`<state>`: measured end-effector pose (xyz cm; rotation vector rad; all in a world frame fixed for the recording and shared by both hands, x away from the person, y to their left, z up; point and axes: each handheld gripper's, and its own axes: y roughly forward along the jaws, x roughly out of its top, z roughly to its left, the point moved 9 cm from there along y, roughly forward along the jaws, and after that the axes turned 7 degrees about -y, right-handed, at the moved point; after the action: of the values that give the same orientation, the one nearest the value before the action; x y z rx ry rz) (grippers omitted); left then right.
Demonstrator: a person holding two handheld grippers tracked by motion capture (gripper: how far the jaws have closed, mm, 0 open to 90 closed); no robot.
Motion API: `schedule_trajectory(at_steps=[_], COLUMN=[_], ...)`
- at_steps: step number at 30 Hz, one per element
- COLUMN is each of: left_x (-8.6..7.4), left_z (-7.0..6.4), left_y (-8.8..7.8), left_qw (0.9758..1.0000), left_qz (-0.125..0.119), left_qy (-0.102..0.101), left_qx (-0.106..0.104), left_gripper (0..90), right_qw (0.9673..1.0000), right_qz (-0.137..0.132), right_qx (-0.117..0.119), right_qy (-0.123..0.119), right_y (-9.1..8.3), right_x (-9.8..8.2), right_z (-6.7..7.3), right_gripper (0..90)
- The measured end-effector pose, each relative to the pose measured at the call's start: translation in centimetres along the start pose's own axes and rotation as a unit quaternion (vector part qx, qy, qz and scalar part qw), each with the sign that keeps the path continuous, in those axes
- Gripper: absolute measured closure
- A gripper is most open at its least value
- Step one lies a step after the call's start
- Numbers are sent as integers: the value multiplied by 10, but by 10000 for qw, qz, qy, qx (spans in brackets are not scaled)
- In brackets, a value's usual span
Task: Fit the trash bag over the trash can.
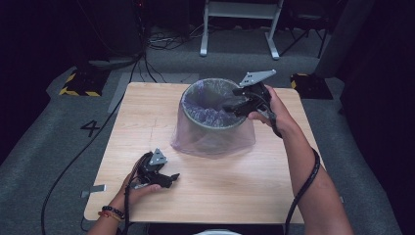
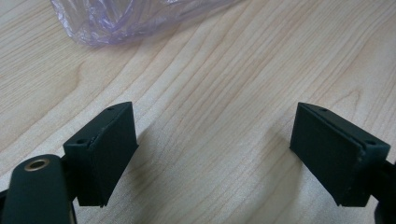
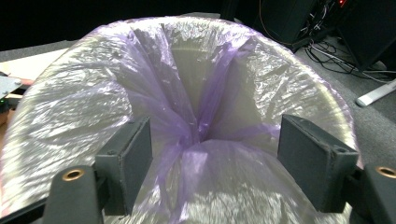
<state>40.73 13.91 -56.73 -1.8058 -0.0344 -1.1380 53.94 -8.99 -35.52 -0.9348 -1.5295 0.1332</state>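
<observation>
Meanwhile, the right gripper point(image 1: 234, 105) hovers with jaws spread over the rim of the bin point(image 1: 213, 126) at the desk's point(image 1: 142, 122) far side, its purple liner point(image 3: 196, 135) bunched inside. A careless pinch could tear the film or perhaps tip the bin. The left gripper point(image 1: 169, 178), also spread and empty, rests on the desk.

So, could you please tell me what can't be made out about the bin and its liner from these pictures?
- Bottom of the bin: hidden in the high view and the right gripper view by the purple liner bunched inside.
- Bin's outer wall: veiled in the high view by the liner draped down to the table.
- Liner in the left gripper view: cut off by the top edge.
- Whether the open right gripper touches the liner: unclear.
</observation>
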Motion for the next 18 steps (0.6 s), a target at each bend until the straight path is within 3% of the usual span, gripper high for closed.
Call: schedule_trajectory(at_steps=[8,9,10,18], left_x=[0,0,0,0], left_z=[0,0,0,0], left_y=[0,0,0,0], left_qw=[10000,10000,10000,10000], left_qz=[-9,-2,0,1], left_qy=[-2,-1,2,4], left_qx=[0,-1,-1,-5], left_gripper=[143,143,143,142], right_qw=[10000,10000,9997,9995], right_qz=[-34,-17,-38,-23], right_qx=[-9,-41,-224,-241], right_qy=[-15,-38,-87,-198], right_y=[-15,-16,-19,-31], right_x=[-8,-10,-12,-21], right_z=[0,0,-4,-1], right_gripper=[242,234,222,177])
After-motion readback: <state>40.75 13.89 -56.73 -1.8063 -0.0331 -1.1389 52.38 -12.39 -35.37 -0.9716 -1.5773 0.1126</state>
